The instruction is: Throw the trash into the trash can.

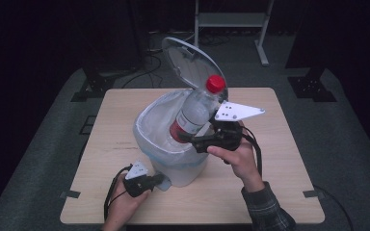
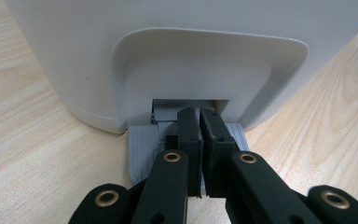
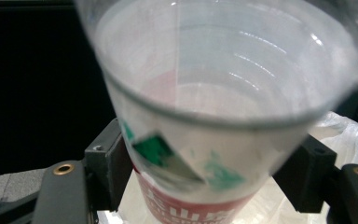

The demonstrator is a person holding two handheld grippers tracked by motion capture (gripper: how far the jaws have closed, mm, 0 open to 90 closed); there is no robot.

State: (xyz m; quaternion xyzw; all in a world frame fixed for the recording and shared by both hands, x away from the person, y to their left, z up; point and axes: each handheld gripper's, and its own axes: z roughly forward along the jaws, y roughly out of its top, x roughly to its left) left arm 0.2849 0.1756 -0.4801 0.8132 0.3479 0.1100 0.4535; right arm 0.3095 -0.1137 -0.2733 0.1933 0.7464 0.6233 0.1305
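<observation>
Over the bin (image 1: 147, 137), right tool (image 1: 207, 132) around bottle (image 1: 192, 113); left tool (image 1: 158, 180) together on pedal (image 2: 144, 149).

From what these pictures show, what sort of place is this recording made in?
Most likely a test room or lab set up for recording, not a home. A lone wooden table stands on grey carpet with dark surroundings, cables trail across the floor, and a metal stand sits behind.

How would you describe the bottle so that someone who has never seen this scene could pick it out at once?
On the wooden table stands a white pedal bin with its lid raised. Tilted over the bin's bag-lined mouth, held in the right tool, is the bottle: clear plastic, with a red cap and a red label.
</observation>
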